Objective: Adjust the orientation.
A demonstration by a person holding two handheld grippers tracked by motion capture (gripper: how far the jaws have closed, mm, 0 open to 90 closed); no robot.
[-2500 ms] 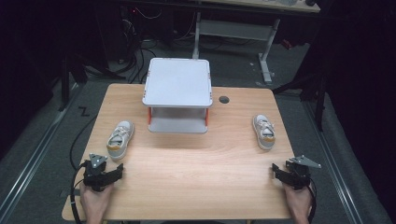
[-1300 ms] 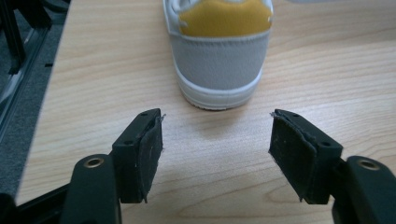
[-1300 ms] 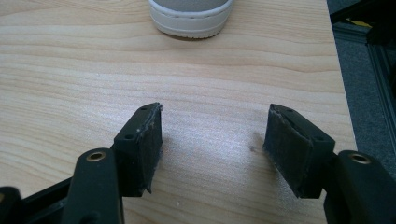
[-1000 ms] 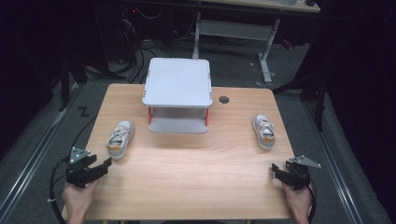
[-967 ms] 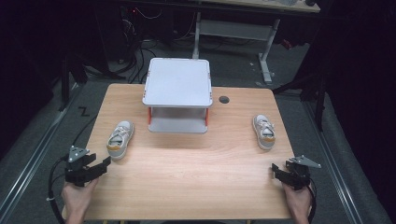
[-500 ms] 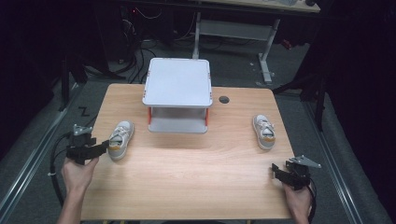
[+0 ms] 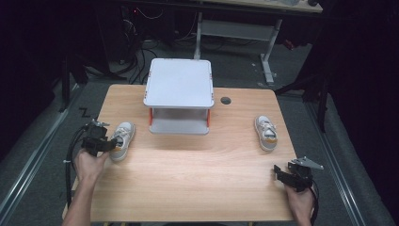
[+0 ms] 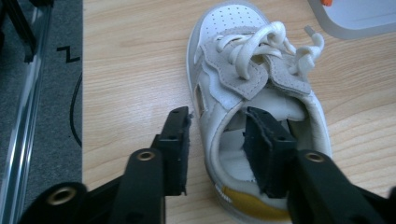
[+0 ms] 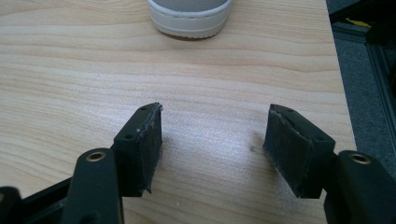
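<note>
While both hands rest at the near edge, the scene catalogues as follows.

Surface: desk [image 7: 197, 179] with a light wood-grain top, rectangular, with 1 round dark cable hole [image 7: 226, 100] near the far edge.
Room: dark; grey floor around the desk, black cables on it behind and at the left; legs of a second table stand beyond the far edge.
Shelf unit: grey 2-tier rack [image 7: 179, 84] with red corner posts, standing at the far middle of the desk.
Left shoe [image 8: 252, 107]: small white sneaker with white laces and a yellow-tan heel patch, lying on its sole near the left edge of the desk, just beside the rack's near left corner.
Left shoe, axis: long axis runs near to far, tilted slightly; toe points to the far side, heel toward the person.
Right shoe [image 7: 266, 133]: matching sneaker, well apart on the right side; toe far, heel near.
Left tongs [image 8: 217, 140]: partly spread and just been closing; 1 jaw outside the shoe's side wall, the other inside the shoe opening, the wall between them, not yet pinched.
Right tongs [image 9: 212, 140]: wide apart, holding nothing, over bare wood at the near right corner, the right shoe's toe ahead.
Writing: 1 black zigzag mark [image 8: 68, 54] on the floor left of the desk; no brand legible on either shoe.
</note>
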